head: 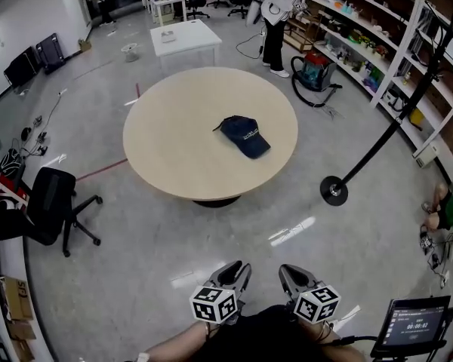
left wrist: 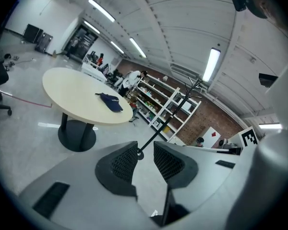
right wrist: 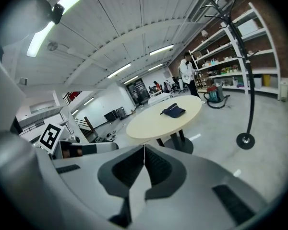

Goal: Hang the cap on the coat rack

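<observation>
Cap [head: 244, 136] pos.?
B: On round table [head: 181, 134], slightly right of ctr. Lies flat on top, nothing touching it. Also seen in left gripper view [left wrist: 110, 101] and right gripper view [right wrist: 173, 110].
A: Coat rack?
B: Coat rack [head: 385, 138] stands on floor, right of table, well apart from cap. Round base near the table's right edge, pole leaning off to far right in head view. No item visible on its hooks.
A: Left gripper status?
B: Left gripper [head: 238, 268] at near edge, well apart from table. 2 jaws parted by a narrow gap [left wrist: 145, 145]; nothing between them, only floor and rack base [left wrist: 140, 153] seen through gap.
A: Right gripper?
B: Right gripper [head: 291, 270] just beside left, same near pos. Jaws fully together [right wrist: 144, 147], pads meeting, nothing gripped.
A: Surroundings?
B: Office chair [head: 53, 202] on floor, near left of table. Shelving [head: 377, 44] along far right wall; 1 person [head: 275, 13] standing by it. Small white table [head: 185, 36] on far side.
</observation>
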The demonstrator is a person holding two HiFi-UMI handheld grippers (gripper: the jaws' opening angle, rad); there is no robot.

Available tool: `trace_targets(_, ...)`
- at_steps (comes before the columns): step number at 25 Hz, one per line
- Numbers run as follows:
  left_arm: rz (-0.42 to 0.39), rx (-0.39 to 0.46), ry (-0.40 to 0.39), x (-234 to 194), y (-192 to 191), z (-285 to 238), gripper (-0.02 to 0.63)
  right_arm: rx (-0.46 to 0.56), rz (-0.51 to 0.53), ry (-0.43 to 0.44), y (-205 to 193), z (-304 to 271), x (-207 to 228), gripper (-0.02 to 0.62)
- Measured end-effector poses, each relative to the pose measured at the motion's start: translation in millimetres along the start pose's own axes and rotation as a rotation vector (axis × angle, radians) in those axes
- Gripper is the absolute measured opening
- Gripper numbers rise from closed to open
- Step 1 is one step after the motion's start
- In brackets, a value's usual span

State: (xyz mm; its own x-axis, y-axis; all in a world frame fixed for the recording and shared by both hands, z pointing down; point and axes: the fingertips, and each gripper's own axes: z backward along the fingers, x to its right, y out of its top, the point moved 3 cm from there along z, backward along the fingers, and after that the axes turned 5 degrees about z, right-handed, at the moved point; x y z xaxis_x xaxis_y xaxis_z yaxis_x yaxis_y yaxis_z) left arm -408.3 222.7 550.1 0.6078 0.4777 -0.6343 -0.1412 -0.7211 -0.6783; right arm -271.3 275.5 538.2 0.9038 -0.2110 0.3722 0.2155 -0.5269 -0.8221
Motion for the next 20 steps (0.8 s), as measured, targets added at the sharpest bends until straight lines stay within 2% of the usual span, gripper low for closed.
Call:
trace_targets(6, 0.007, -0.016, -0.013, -14, 7, -4, 0.110, -0.028, 0.006, -0.004, 2, -17, -5, 0.005)
trace_targets(11, -0.012, -0.037, -0.005, -14, 11, -18, 0.110, -0.043, -0.036, 0.011, 0, -27, 8, 0.005)
trace_targets(20, -0.048, 0.006, 0.086, -8, 46, -60, 0.110, -0.028, -0.020, 0.119, 43, -63, 54, 0.005)
